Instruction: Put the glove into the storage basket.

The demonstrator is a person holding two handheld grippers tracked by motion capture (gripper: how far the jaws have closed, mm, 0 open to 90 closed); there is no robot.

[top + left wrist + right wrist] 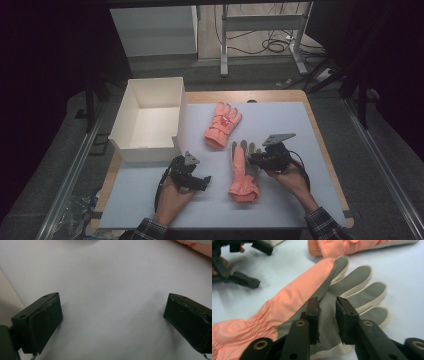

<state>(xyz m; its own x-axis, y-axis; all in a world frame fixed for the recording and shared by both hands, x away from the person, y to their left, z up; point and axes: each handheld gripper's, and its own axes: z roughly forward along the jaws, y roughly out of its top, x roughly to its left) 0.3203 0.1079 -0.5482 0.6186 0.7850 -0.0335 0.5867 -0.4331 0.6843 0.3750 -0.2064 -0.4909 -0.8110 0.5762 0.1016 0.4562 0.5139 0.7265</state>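
Two salmon-pink gloves with grey palms lie on the white mat. The near glove (243, 175) (287, 305) lies fingers away from me, partly folded so that both its pink back and its grey ribbed palm show. My right gripper (251, 159) (327, 302) hovers over that grey palm, jaws a narrow gap apart and open, with no fabric pinched between the pads. The far glove (221, 125) (342, 246) lies back up near the box. My left gripper (205, 183) (112, 307) (262, 266) rests on the bare mat left of the near glove, jaws wide open and empty.
A white open box (147, 154) stands at the mat's back left corner, just behind my left hand. The white mat (280, 125) covers a wooden table. A pink glove edge (200, 246) shows at the top right of the left gripper view.
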